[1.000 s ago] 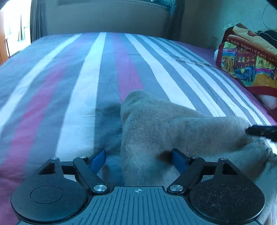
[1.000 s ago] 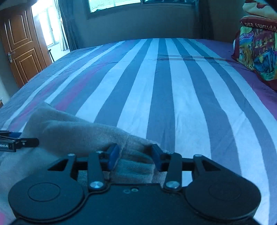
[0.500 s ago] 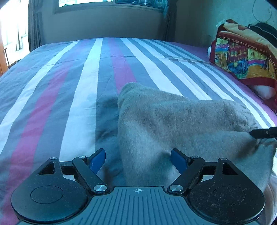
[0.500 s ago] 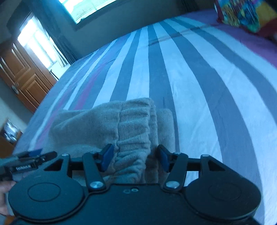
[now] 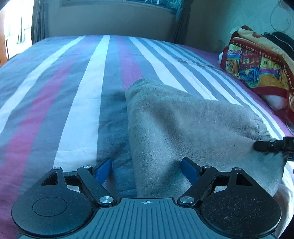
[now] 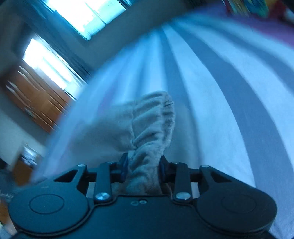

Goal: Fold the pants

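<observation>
The grey fleece pants (image 5: 183,128) lie bunched on the striped bed (image 5: 73,92), lifted at the right. My left gripper (image 5: 147,170) is open, its blue fingers spread either side of the cloth. My right gripper (image 6: 142,168) is shut on the gathered elastic waistband of the pants (image 6: 147,128) and holds it raised above the bed (image 6: 229,110). The right gripper's tip (image 5: 270,145) shows at the right edge of the left wrist view, gripping the cloth. The right wrist view is blurred and tilted.
A colourful folded blanket or pillow (image 5: 257,69) lies at the right edge of the bed. A wooden door (image 6: 36,103) and bright windows (image 6: 86,16) are beyond the bed at the left.
My right gripper has closed on the waistband and lifted it, tilting sharply. The pants have pulled up to the right. My left gripper stays open in place.
</observation>
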Tool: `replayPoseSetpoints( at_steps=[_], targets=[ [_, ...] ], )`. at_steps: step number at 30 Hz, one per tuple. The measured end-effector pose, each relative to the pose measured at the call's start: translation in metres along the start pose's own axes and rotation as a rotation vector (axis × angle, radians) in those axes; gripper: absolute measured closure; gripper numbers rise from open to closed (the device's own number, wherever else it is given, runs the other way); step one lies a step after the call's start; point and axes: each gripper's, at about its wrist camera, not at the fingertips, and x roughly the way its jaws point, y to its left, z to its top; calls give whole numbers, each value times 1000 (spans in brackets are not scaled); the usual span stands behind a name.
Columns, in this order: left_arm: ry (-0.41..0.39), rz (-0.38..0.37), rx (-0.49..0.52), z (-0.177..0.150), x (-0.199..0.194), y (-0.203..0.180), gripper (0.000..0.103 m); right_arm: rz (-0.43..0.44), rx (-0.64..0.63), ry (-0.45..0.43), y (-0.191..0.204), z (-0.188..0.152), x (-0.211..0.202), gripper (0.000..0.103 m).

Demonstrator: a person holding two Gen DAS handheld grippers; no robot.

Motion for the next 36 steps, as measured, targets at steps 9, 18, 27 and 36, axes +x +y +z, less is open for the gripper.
replayPoseSetpoints(
  at_steps=[9,18,27,36],
  targets=[
    [-98,26,21,47,0,-4,21,-121,-224,-270,41,32,-45,64],
    [64,61,-34,59,61,-6,9,-318,-477,-83,58,34,38,61],
    [47,78,-24,47,49,-4,7,-265,-335,-52,43,15,22,49],
    [-177,86,-78,-40,-62,33,12,-13,-59,-204,17,-11,-80,51]
  ],
)
